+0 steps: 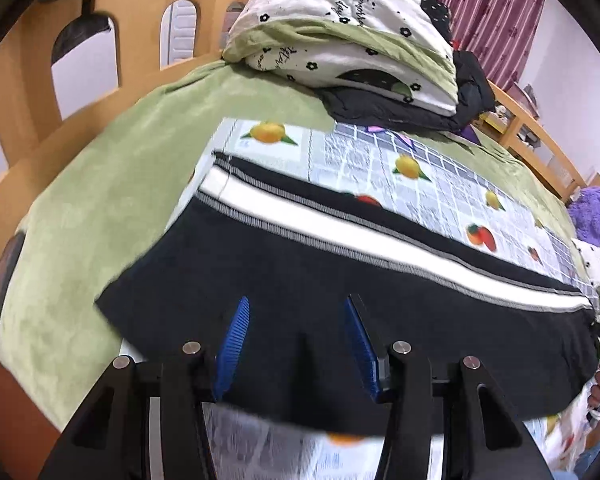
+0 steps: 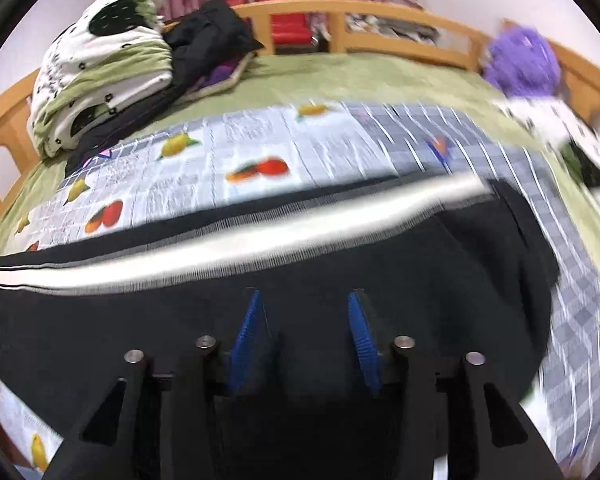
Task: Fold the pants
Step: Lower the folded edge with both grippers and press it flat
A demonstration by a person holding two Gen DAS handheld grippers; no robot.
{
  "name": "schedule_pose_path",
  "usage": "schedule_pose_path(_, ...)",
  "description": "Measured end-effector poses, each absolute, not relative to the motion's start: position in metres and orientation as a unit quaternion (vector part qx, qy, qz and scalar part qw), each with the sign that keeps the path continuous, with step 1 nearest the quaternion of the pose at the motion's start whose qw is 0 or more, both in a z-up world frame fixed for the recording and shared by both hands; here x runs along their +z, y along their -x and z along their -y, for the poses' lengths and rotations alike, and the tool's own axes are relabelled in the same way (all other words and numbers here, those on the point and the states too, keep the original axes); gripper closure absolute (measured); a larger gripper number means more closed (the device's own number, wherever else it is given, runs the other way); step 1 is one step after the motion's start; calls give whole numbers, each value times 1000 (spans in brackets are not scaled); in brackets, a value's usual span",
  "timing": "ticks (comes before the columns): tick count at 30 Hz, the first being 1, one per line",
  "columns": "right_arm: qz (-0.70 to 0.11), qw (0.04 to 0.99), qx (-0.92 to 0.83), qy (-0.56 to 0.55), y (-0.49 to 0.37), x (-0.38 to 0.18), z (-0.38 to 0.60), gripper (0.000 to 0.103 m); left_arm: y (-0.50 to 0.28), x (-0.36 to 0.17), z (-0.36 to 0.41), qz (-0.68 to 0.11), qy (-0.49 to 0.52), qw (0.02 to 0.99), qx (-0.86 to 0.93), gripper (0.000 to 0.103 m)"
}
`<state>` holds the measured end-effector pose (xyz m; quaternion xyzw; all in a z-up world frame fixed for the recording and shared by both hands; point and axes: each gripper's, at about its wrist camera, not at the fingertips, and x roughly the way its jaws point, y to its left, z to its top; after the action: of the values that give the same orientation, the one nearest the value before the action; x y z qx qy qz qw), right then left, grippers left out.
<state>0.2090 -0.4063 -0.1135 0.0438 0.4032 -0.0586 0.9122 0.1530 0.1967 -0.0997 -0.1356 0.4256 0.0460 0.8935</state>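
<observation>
Left wrist view: my left hand-held gripper point(image 1: 296, 306), blue-padded fingers spread wide, nothing between them, poised over the black pants point(image 1: 300, 280). Pants lie flat and lengthwise across a fruit-print sheet point(image 1: 380, 160), white side stripe point(image 1: 340, 232) running along the far edge. Sheet spread on a green blanket point(image 1: 100, 200) covering the bed. Folded quilt point(image 1: 340, 28), white with black flowers, stacked on a dark garment point(image 1: 400, 114) at the far end. Wooden bed rail point(image 1: 80, 20) behind; striped maroon curtain point(image 1: 480, 8) at upper right; purple plush toy point(image 1: 592, 212) at right edge.

Right wrist view, blurred: my right hand-held gripper point(image 2: 305, 300), fingers likewise wide apart and holding nothing, over the same pants point(image 2: 140, 320). Whether either pair of fingertips touches the cloth, I cannot tell. Stripe point(image 2: 260, 240) crosses ahead of the fingers; black fabric bunches toward the right. Quilt point(image 2: 100, 64) at far left, purple toy point(image 2: 520, 60) at far right, red chair point(image 2: 288, 12) beyond the rail.
</observation>
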Motion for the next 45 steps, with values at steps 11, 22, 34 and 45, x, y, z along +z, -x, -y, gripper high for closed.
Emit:
schedule_pose_path(11, -408, 907, 107, 10, -332, -133, 362, 47, -209, -114, -188, -427, 146, 892, 27, 56)
schedule_pose_path(22, -423, 896, 93, 95, -342, -163, 338, 98, -237, -116, -231, -402, 102, 905, 99, 56)
schedule_pose_path(34, -431, 886, 103, 138, -339, -179, 326, 103, -300, -144, -263, -428, 102, 889, 128, 83)
schedule_pose_path(45, -418, 900, 104, 65, -357, -155, 338, 90, -283, -146, -280, -413, 137, 891, 129, 68)
